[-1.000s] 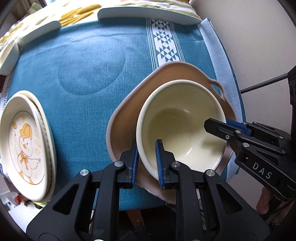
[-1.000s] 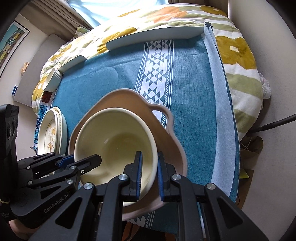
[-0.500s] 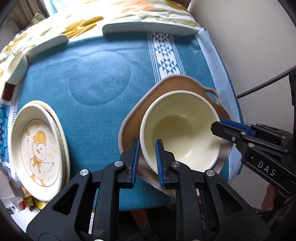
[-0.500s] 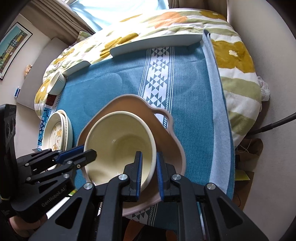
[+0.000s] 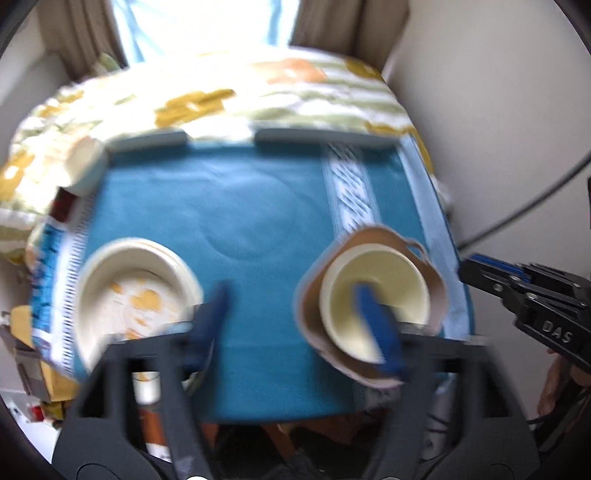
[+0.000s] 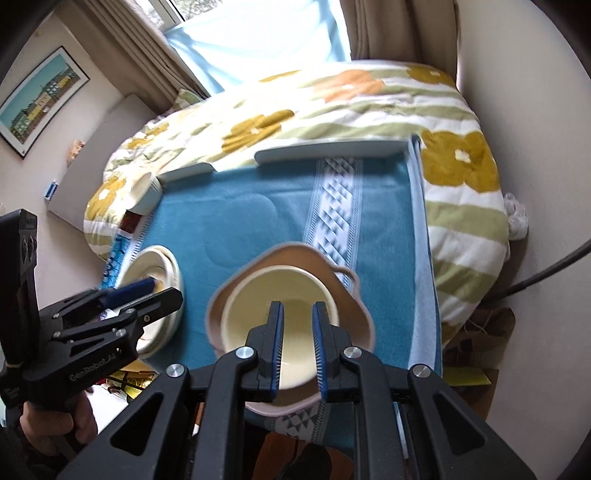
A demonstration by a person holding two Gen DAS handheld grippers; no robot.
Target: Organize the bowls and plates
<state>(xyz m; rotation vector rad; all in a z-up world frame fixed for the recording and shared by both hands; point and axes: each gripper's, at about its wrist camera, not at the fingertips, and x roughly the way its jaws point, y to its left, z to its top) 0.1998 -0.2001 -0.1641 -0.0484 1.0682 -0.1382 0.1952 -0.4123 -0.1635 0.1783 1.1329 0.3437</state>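
A home bedroom; flowered quilt [image 6: 369, 107], curtained window [image 6: 258, 33], framed picture [image 6: 40, 99].

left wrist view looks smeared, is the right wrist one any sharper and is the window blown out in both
Left wrist view: heavy motion blur; the cream bowl and the left hand-held gripper, jaws just opened wide, are smeared, and the window is blown white. Right wrist view: much sharper, window bright but less washed out.

A bowl [image 6: 275, 312] sits inside a handled dish [image 6: 291, 258] on a cloth-covered table [image 6: 229, 214], just ahead of the right gripper [image 6: 297, 347]; stacked plates [image 6: 155, 266] lie to its left, bedding [image 6: 332, 107] beyond the table.
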